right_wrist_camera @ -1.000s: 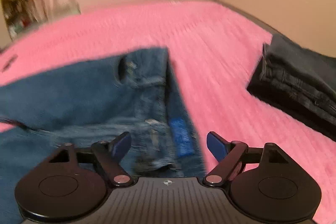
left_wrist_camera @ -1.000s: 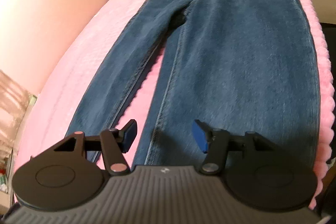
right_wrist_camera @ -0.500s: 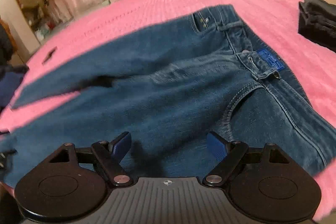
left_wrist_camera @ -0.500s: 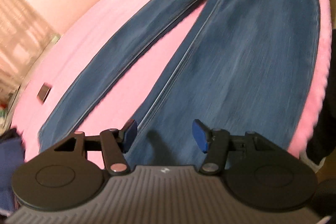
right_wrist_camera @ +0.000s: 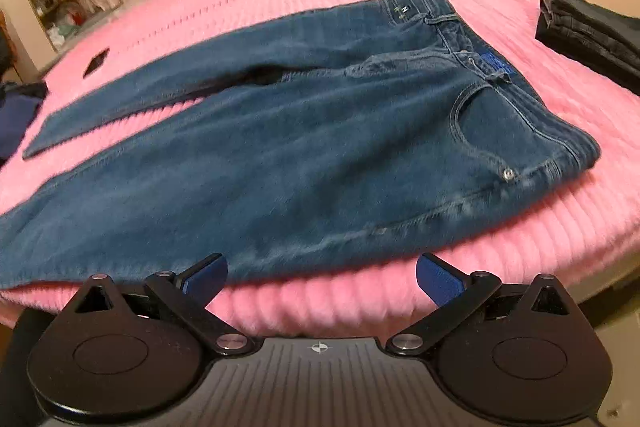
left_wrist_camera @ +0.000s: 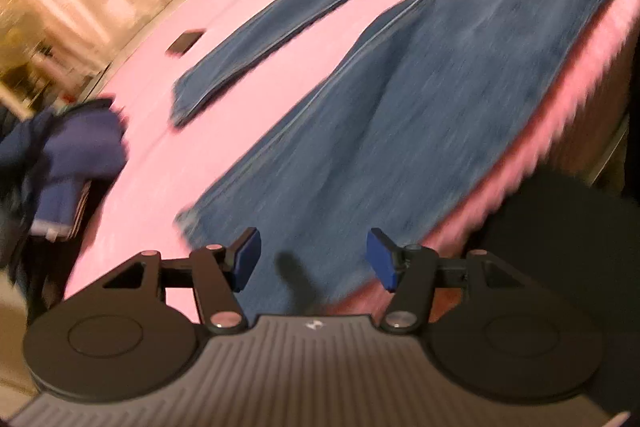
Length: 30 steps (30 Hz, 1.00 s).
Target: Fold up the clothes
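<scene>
Right now the jeans (right_wrist_camera: 304, 147) lie flat and unfolded on the pink blanket (right_wrist_camera: 500, 239), waistband toward three o'clock and legs spreading toward nine. Both grippers hover off the near edge: the left gripper (left_wrist_camera: 313, 263) at the hem of the nearer leg, the right gripper (right_wrist_camera: 320, 275) by the hip, each with jaws opening and nothing between them. Folded dark clothes (right_wrist_camera: 588, 35) sit at two o'clock.
</scene>
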Available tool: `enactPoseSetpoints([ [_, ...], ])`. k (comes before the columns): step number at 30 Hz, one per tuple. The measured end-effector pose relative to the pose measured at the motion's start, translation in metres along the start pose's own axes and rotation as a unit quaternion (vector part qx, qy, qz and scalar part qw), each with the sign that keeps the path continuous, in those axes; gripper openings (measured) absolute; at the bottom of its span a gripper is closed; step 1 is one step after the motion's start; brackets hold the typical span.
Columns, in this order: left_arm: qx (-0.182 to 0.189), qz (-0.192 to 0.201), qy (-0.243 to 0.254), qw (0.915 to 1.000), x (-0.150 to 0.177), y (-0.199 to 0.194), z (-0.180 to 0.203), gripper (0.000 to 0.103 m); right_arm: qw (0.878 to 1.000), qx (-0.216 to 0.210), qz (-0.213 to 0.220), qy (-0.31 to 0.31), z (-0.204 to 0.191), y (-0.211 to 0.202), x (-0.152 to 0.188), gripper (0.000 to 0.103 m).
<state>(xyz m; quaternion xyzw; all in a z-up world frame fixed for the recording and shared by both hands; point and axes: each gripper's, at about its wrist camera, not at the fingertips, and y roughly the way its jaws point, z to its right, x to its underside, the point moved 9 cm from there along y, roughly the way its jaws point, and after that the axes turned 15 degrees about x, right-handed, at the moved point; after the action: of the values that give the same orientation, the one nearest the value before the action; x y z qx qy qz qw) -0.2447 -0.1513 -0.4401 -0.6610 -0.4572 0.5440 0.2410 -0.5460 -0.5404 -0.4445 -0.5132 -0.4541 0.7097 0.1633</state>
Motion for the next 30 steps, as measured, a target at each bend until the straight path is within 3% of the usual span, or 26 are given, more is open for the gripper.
enactPoseSetpoints([
  [2, -0.015, -0.009, -0.004, 0.9998, 0.018, -0.003, -0.008, 0.065, 1.0, 0.005, -0.003, -0.014, -0.012, -0.005, 0.006, 0.103],
  [5, -0.033, -0.031, -0.009, 0.9989, 0.042, -0.001, -0.015, 0.063, 0.999, -0.008, -0.001, -0.031, -0.03, -0.013, 0.011, 0.103],
  [7, -0.038, -0.026, -0.021, 0.9987, 0.046, -0.005, -0.018, 0.063, 0.999, -0.012, 0.002, -0.044, -0.04, -0.019, 0.013, 0.103],
  [17, -0.032, 0.051, -0.1, 0.9932, 0.013, -0.041, -0.013, 0.065, 0.997, 0.011, -0.001, -0.073, -0.059, -0.019, 0.01, 0.103],
  [24, 0.031, 0.066, -0.168, 0.983, -0.005, -0.037, 0.011, 0.085, 0.991, 0.044, -0.003, -0.123, -0.063, -0.022, 0.013, 0.103],
  [30, 0.031, 0.062, -0.172, 0.9827, -0.01, -0.04, 0.012, 0.101, 0.988, 0.066, -0.013, -0.139, -0.046, -0.021, 0.021, 0.103],
])
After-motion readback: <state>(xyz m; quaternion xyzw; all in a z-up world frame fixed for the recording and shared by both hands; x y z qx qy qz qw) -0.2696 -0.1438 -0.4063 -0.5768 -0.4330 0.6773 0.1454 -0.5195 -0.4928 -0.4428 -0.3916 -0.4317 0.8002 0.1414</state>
